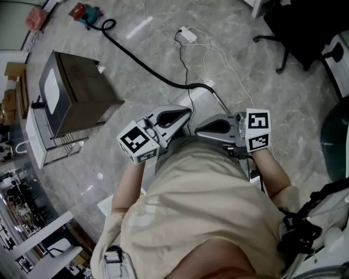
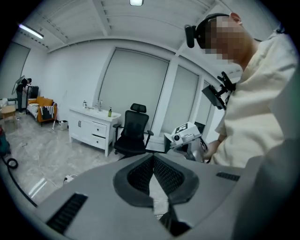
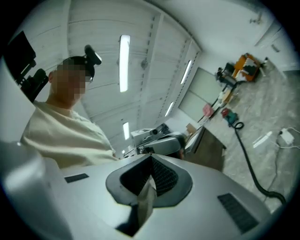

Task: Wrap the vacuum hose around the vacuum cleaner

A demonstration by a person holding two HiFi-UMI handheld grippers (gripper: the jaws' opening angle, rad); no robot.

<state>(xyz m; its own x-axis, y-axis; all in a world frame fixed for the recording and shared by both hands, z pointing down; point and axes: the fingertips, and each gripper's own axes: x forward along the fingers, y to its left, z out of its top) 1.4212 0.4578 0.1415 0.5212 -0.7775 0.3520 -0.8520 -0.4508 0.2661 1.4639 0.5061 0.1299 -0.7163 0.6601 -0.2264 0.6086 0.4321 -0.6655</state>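
Observation:
The small red and teal vacuum cleaner stands on the marble floor at the far top left. Its black hose trails from it across the floor toward my feet. In the right gripper view the vacuum cleaner and the hose show at the right. My left gripper and right gripper are held close to my chest, tips pointing at each other. Both are shut with nothing between their jaws, seen in the left gripper view and the right gripper view. Neither touches the hose.
A brown cabinet stands at the left on a white frame. A white power strip with thin cables lies near the hose. A black office chair is at the top right, and a white sideboard stands by the wall.

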